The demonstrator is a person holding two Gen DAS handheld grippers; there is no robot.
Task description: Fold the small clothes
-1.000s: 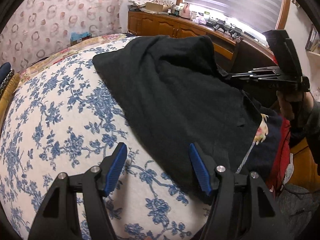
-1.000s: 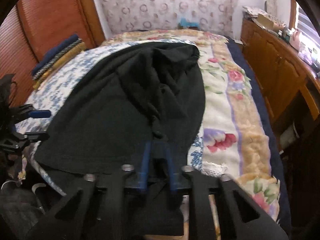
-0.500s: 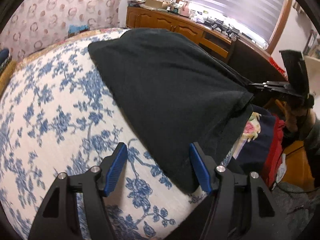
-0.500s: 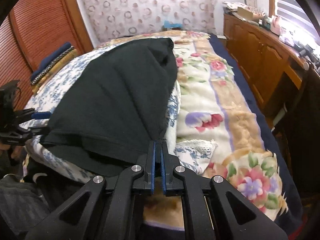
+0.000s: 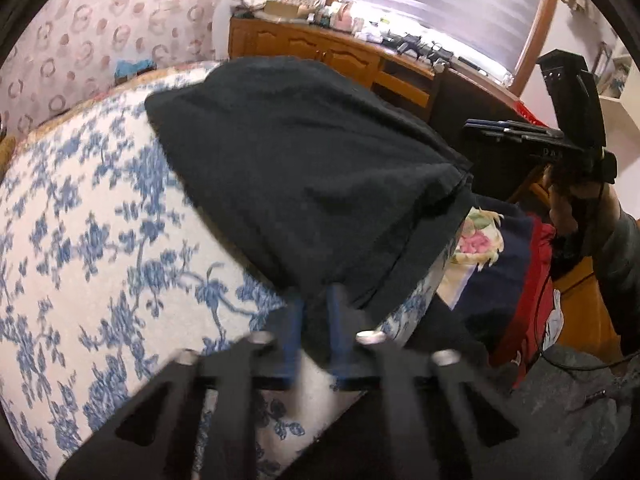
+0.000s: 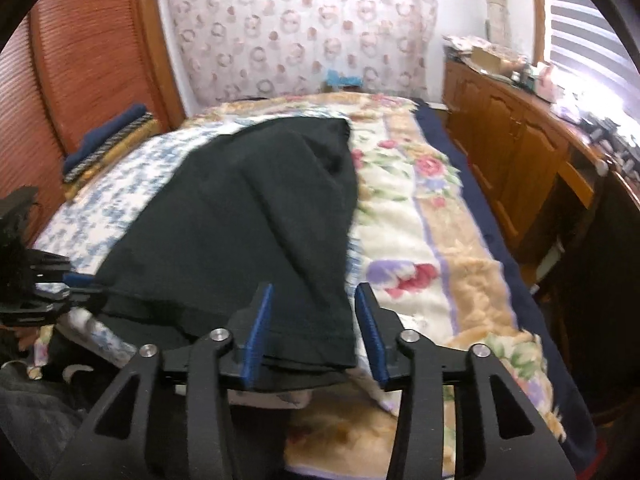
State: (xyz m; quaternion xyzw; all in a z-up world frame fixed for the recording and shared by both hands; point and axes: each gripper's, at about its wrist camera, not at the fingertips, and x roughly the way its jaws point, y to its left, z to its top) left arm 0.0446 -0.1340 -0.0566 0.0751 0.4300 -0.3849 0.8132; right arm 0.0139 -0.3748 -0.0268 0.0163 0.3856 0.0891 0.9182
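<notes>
A black garment (image 5: 304, 172) lies folded over on the blue-flowered sheet (image 5: 92, 232) of the bed, its near edge hanging off the bed's end. It also shows in the right wrist view (image 6: 248, 232). My left gripper (image 5: 316, 312) is shut on the garment's near left corner; it shows at the left edge of the right wrist view (image 6: 80, 284). My right gripper (image 6: 316, 328) is open, its blue pads (image 6: 260, 328) on either side of the garment's near right corner without gripping it. In the left wrist view it hangs in the air at the right (image 5: 504, 130).
A floral blanket (image 6: 432, 240) covers the bed's right side. Folded cloths (image 6: 108, 144) are stacked by the red-brown wardrobe (image 6: 80, 80) on the left. A wooden cabinet (image 6: 516, 148) with clutter runs along the right under the window. Red and dark fabric (image 5: 532, 292) lies below the bed's end.
My left gripper closed on the garment's near left corner. My right gripper, shut on the right corner before, opened and let it go; the garment now lies flatter.
</notes>
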